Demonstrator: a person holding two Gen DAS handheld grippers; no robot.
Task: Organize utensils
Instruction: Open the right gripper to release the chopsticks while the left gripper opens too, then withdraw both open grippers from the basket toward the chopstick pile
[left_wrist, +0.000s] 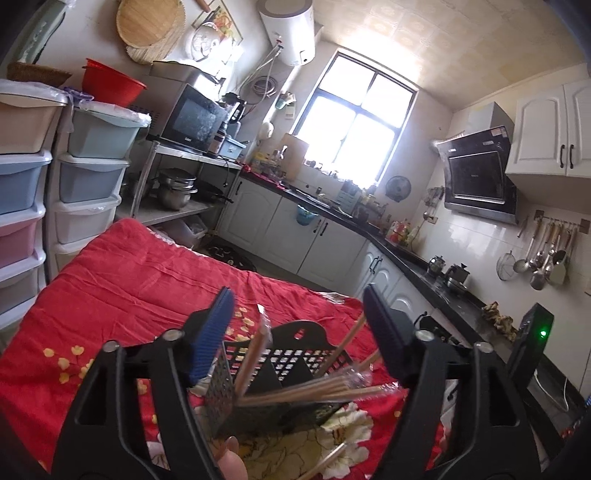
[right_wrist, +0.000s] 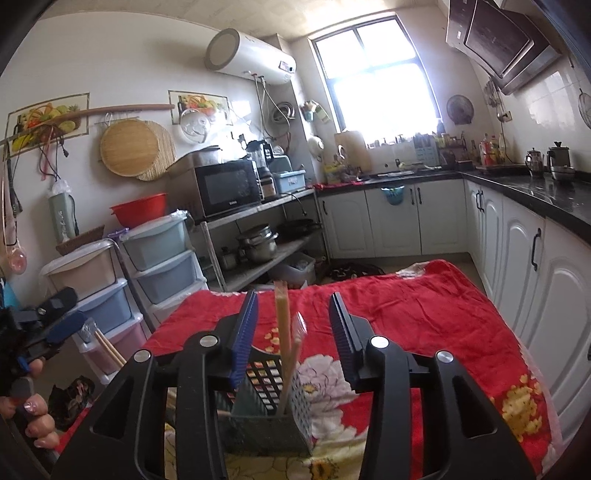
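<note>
Domestic kitchen, white arched-door base cabinets (right_wrist: 391, 218) under black stone countertop (right_wrist: 532, 192), black microwave oven (right_wrist: 227, 188) on steel shelf rack, slanted black range hood (left_wrist: 476, 181), white cylindrical wall water heater (right_wrist: 251, 55), hanging steel ladles (left_wrist: 546, 254)

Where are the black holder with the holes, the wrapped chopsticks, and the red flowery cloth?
Black perforated plastic utensil holder (left_wrist: 295, 334): left wrist view, on its arched back wall.
Plastic-wrapped wooden chopsticks (left_wrist: 314, 391): left wrist view, mid-bundle, leaning across the holder.
Red floral cloth (right_wrist: 424, 306): right wrist view, on a bare red stretch.
</note>
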